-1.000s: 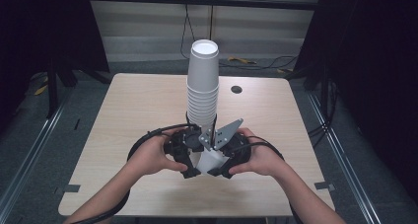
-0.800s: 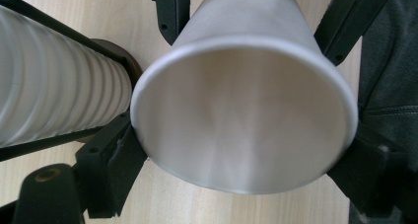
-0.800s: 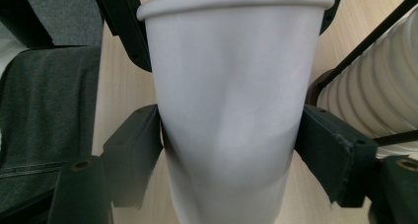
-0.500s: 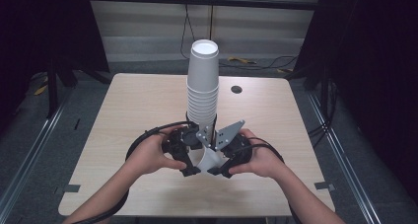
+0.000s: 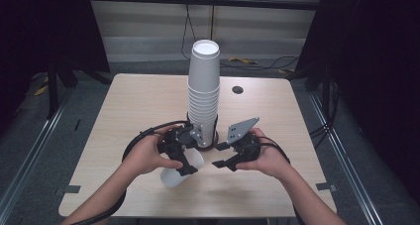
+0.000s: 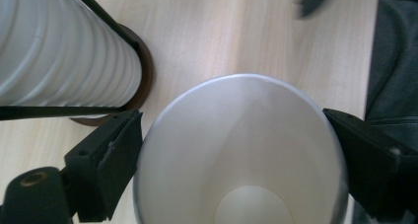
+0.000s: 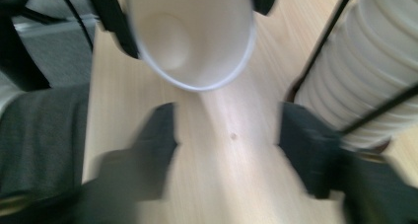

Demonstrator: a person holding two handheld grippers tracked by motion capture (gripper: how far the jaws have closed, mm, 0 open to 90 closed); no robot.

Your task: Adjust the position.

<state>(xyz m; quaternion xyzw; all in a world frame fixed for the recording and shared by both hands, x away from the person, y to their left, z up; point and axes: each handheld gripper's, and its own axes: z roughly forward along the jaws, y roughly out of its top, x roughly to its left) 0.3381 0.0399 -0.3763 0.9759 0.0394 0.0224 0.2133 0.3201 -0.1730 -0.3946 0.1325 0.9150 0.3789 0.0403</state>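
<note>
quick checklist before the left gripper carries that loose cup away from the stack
1. Left gripper closed on the single cup, a jaw on each side: ok.
2. Cup free of the cup stack: ok, it sits apart.
3. Right gripper open and holding nothing: ok.
4. Right gripper out of the cup's path: cannot tell, it hangs close by.
5. Stack upright in its holder: ok.
6. Bare table to set the cup on: ok.

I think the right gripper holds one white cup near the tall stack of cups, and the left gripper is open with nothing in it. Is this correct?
The sides are swapped. The left gripper holds the cup: the left gripper view shows its fingers on both sides of the rim. The right gripper is open and empty, near the stack.
</note>
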